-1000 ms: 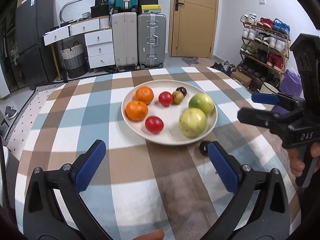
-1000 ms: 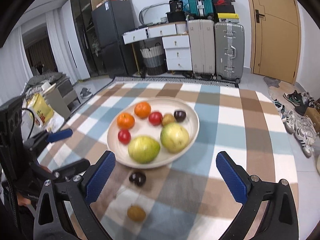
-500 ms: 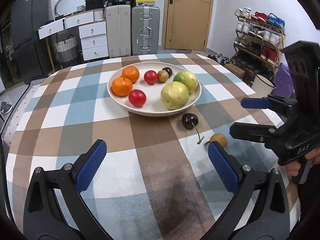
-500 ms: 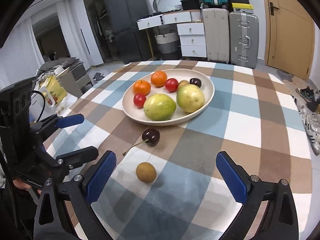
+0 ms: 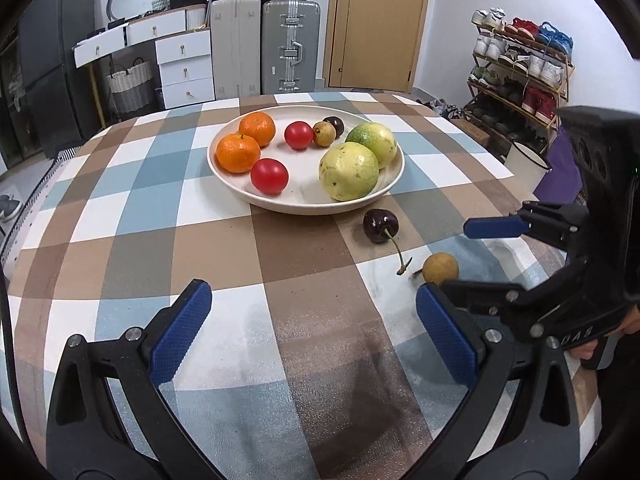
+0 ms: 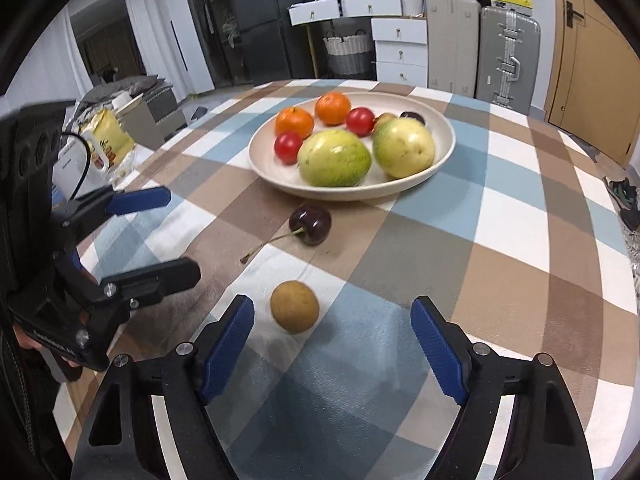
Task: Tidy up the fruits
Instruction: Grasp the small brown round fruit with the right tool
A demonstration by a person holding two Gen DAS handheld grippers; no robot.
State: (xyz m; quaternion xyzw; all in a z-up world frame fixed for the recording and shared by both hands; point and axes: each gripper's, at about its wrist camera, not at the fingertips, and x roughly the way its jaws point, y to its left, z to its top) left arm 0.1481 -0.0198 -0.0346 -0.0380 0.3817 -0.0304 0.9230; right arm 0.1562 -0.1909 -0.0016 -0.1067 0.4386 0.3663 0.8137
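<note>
Checked cloth in brown, blue and white squares covers the round table (image 5: 224, 264), its weave matte and slightly grainy. Nearest the right wrist camera, the right gripper (image 6: 332, 344) hangs with its ribbed blue pads spread wide, empty, a small round tan longan (image 6: 295, 306) lying on the cloth just ahead, nearer the left pad, touching neither. The left gripper (image 5: 312, 334) likewise stands wide apart over bare cloth, holding nothing. Beyond the longan rests a glossy dark cherry (image 6: 310, 224), its thin stem trailing toward the left gripper, just short of the shallow cream plate (image 5: 248, 196). Inside the plate sit two pebbled oranges (image 5: 237, 153), two smooth red tomatoes (image 5: 269, 176), two large yellow-green round fruits (image 5: 349, 176), another tan longan and one dark cherry at the far rim. Suitcases (image 5: 291, 46) and white drawers (image 5: 184, 68) line the back wall.
</note>
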